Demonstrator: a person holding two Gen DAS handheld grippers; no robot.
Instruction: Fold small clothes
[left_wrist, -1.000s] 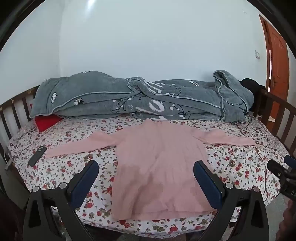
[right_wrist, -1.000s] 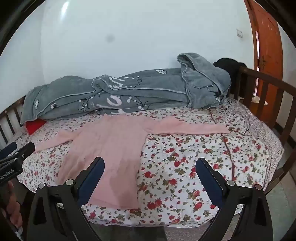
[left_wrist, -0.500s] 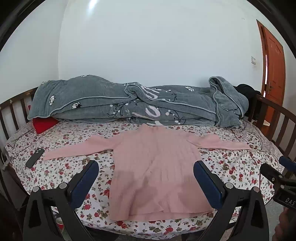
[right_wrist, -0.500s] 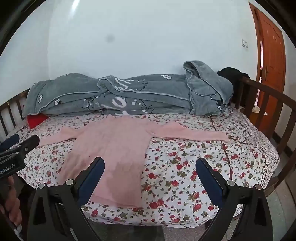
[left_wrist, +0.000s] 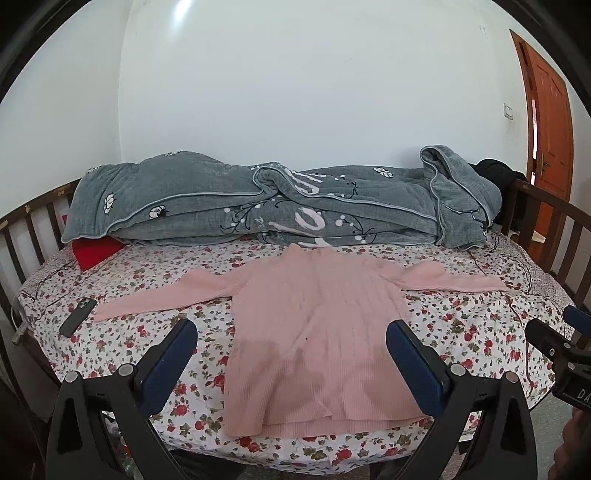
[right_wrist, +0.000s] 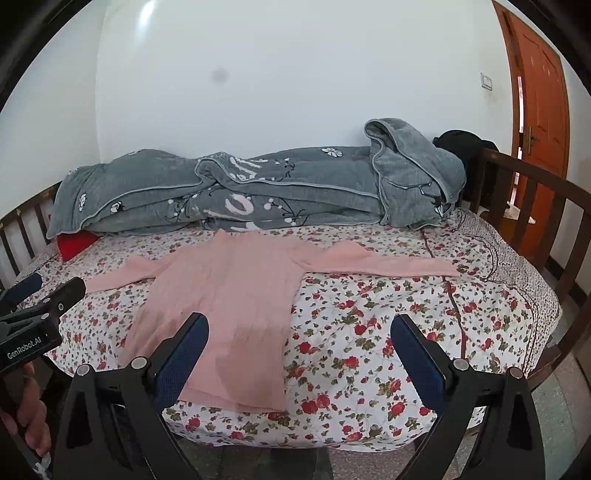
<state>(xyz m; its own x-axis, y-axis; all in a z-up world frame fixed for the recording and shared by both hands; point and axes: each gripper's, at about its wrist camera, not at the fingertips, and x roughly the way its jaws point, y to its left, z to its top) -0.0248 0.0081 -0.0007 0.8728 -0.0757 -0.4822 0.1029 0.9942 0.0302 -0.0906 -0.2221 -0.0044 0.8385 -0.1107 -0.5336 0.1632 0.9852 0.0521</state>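
A pink long-sleeved sweater (left_wrist: 314, 325) lies flat on the floral bed sheet (left_wrist: 461, 321), both sleeves spread out, hem toward me. My left gripper (left_wrist: 288, 343) hovers open in front of the hem, touching nothing. In the right wrist view the same sweater (right_wrist: 229, 295) sits left of centre, its right sleeve (right_wrist: 388, 264) stretched across the sheet. My right gripper (right_wrist: 299, 338) is open and empty, held off the bed's near edge over the sheet to the sweater's right. Each gripper shows at the edge of the other's view.
A rolled grey quilt (left_wrist: 280, 199) fills the back of the bed, with a red cushion (left_wrist: 96, 251) under its left end. A dark phone (left_wrist: 77, 316) lies on the sheet at the left. Wooden rails (right_wrist: 535, 206) ring the bed; an orange door (right_wrist: 535, 110) stands at right.
Both cameras have drawn back and tipped up a little, so the bed and sweater sit lower in view. The sweater has not moved and both grippers stay open.
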